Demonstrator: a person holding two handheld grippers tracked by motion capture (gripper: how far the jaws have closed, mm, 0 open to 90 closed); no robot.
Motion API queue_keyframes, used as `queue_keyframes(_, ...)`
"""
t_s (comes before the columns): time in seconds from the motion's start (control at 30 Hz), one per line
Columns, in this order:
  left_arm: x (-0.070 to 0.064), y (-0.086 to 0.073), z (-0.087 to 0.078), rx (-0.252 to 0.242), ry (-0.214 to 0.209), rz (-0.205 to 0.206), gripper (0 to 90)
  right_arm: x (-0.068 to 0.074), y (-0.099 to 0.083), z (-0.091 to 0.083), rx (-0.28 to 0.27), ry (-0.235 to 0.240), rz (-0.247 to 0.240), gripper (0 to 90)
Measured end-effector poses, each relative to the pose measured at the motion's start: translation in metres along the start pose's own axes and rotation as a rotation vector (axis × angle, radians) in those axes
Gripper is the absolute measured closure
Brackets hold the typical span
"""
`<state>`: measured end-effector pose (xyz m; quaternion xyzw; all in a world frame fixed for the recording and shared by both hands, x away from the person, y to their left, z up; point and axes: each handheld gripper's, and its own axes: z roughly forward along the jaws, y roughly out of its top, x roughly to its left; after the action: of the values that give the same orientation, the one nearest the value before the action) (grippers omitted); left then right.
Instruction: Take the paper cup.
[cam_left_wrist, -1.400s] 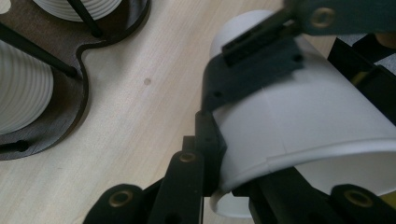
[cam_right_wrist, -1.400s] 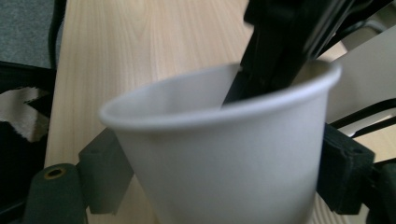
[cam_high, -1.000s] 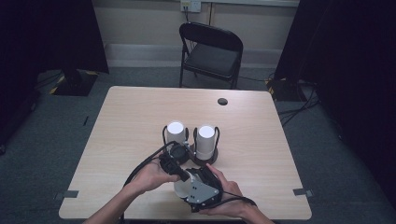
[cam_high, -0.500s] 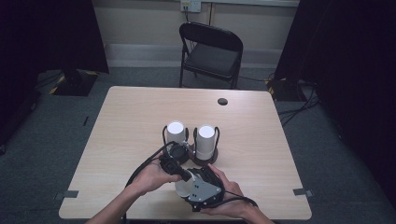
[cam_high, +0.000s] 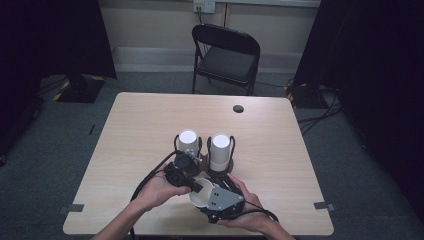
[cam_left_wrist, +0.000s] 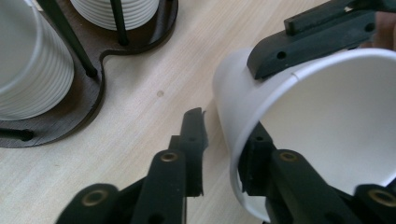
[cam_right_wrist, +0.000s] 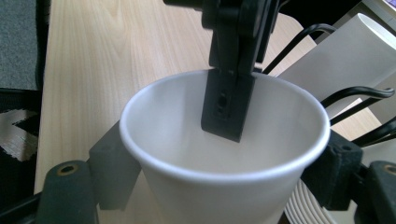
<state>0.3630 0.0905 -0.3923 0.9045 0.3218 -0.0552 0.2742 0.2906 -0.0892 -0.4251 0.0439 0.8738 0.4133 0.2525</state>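
A white paper cup (cam_right_wrist: 224, 158) sits clamped between the right gripper (cam_right_wrist: 224, 163)'s jaws, while the left gripper (cam_left_wrist: 224, 149), jaws apart, straddles its rim, one finger (cam_right_wrist: 229, 102) inside. Squeeze too hard and the thin wall may buckle, or the cup slip free beside the cup holder (cam_left_wrist: 93, 79).

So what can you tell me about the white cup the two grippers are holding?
The white cup looks like plain paper, with a rolled rim, and nothing can be seen inside it. It lies tipped on its side just above the wooden table, in front of the rack of cup stacks. The right gripper squeezes its outside walls. One jaw of the left gripper reaches inside over the rim, the other stays outside.
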Motion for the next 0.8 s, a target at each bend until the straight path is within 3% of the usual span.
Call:
queue_keyframes(0.17, 0.002, -0.001, -0.002, 0.003, 0.004, -0.012, 61.6, -0.004, -0.001, -0.001, -0.006, 0.001, 0.022, 22.9)
queue_keyframes(0.33, 0.004, -0.003, -0.005, -0.038, 0.027, -0.018, 49.9, -0.006, -0.004, -0.002, -0.009, -0.006, 0.039, 22.8)
queue_keyframes(0.4, 0.005, -0.004, -0.007, -0.051, 0.027, -0.011, 49.8, -0.007, -0.004, -0.003, -0.009, -0.006, 0.047, 22.9)
queue_keyframes(0.43, 0.005, -0.005, -0.008, -0.069, 0.037, 0.008, 49.8, -0.008, -0.005, -0.003, -0.012, -0.004, 0.057, 22.9)
queue_keyframes(0.47, 0.004, -0.007, -0.009, -0.086, 0.054, 0.006, 44.4, -0.010, -0.006, -0.004, -0.016, -0.007, 0.074, 22.9)
queue_keyframes(0.63, 0.004, -0.009, -0.013, -0.142, 0.092, 0.025, 35.8, -0.013, -0.009, -0.004, -0.019, -0.012, 0.093, 22.9)
queue_keyframes(0.73, 0.003, -0.012, -0.017, -0.197, 0.110, 0.041, 34.6, -0.015, -0.010, -0.005, -0.024, -0.015, 0.106, 22.9)
queue_keyframes(0.8, 0.003, -0.013, -0.018, -0.207, 0.113, 0.045, 34.3, -0.016, -0.010, -0.005, -0.021, -0.018, 0.111, 22.9)
